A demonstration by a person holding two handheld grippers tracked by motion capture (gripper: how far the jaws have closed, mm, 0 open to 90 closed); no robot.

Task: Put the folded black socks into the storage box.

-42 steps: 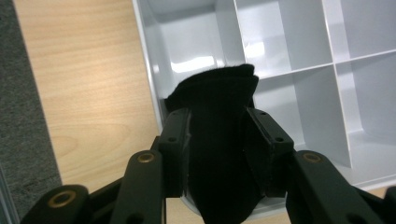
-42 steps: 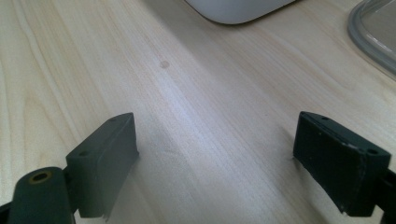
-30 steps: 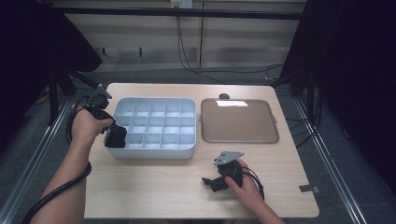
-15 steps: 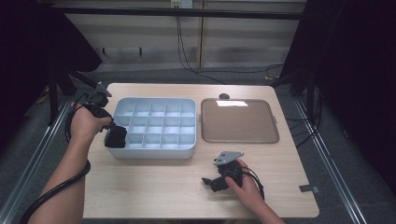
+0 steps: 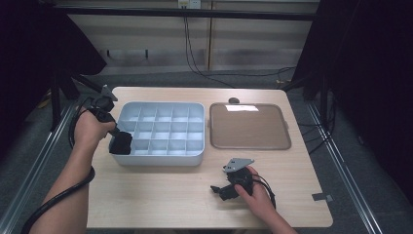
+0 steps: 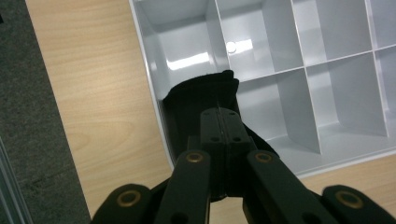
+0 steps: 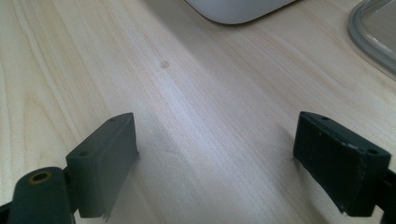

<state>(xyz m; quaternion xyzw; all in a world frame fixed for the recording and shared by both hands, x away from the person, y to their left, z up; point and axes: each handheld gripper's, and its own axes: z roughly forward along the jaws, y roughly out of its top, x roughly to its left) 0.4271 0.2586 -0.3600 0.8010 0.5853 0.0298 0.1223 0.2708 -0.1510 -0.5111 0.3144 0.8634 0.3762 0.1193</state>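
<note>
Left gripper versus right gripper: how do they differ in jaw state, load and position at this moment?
The left gripper has its jaws shut on a black cloth; the right gripper has its jaws wide apart with nothing between them. The left gripper sits at the left edge of the grey compartment tray, the cloth over its corner cell; the right gripper rests low on the bare wooden table, apart from the tray. Both are hand-held with black jaws.
</note>
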